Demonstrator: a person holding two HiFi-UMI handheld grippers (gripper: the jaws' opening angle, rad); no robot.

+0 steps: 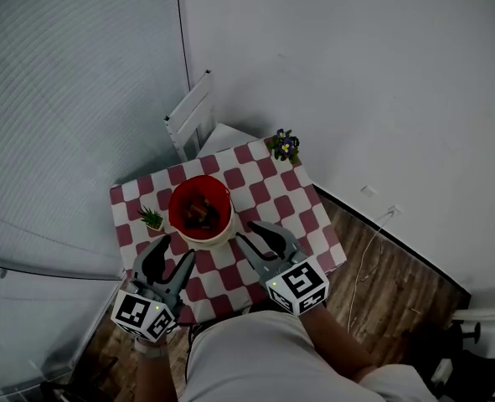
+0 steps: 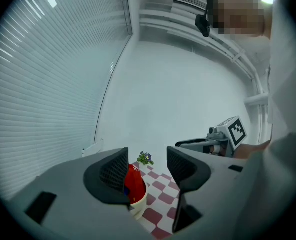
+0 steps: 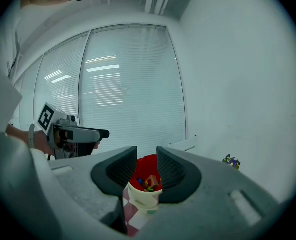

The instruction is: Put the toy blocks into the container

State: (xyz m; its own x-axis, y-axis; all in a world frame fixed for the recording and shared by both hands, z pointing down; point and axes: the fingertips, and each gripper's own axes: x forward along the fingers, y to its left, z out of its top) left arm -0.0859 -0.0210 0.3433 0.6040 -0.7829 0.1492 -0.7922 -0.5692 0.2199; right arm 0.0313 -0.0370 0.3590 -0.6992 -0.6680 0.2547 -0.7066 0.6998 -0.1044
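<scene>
1. A small bench (image 1: 299, 214) with a red-and-white checked cloth carries one red container (image 1: 212, 239) with a cream outer wall, standing near its middle.
2. The toy blocks (image 3: 148, 183) lie heaped inside the container. Red, blue, green and yellow pieces show, but they are too jumbled to count. None shows loose on the cloth.
3. A person holds two tongs low at the near edge of the bench, apart from the container. The left tongs (image 1: 175, 253) are released, their pads well apart with nothing between them. The right tongs (image 1: 248, 231) are also released, with a narrower gap and equally empty.
4. Judged from this, the loading looks done or very nearly so. The sensible step now is a check round the container's base and behind the plants for a stray block.
5. If one turns up, the tongs should come in from above and let go only once over the rim, so the light container is not nudged.
6. Also counted: two little plants, a green one (image 1: 151, 218) left of the container and a purple-flowered one (image 1: 286, 146) at the far corner, and one white chair (image 1: 195, 117) behind the bench.
</scene>
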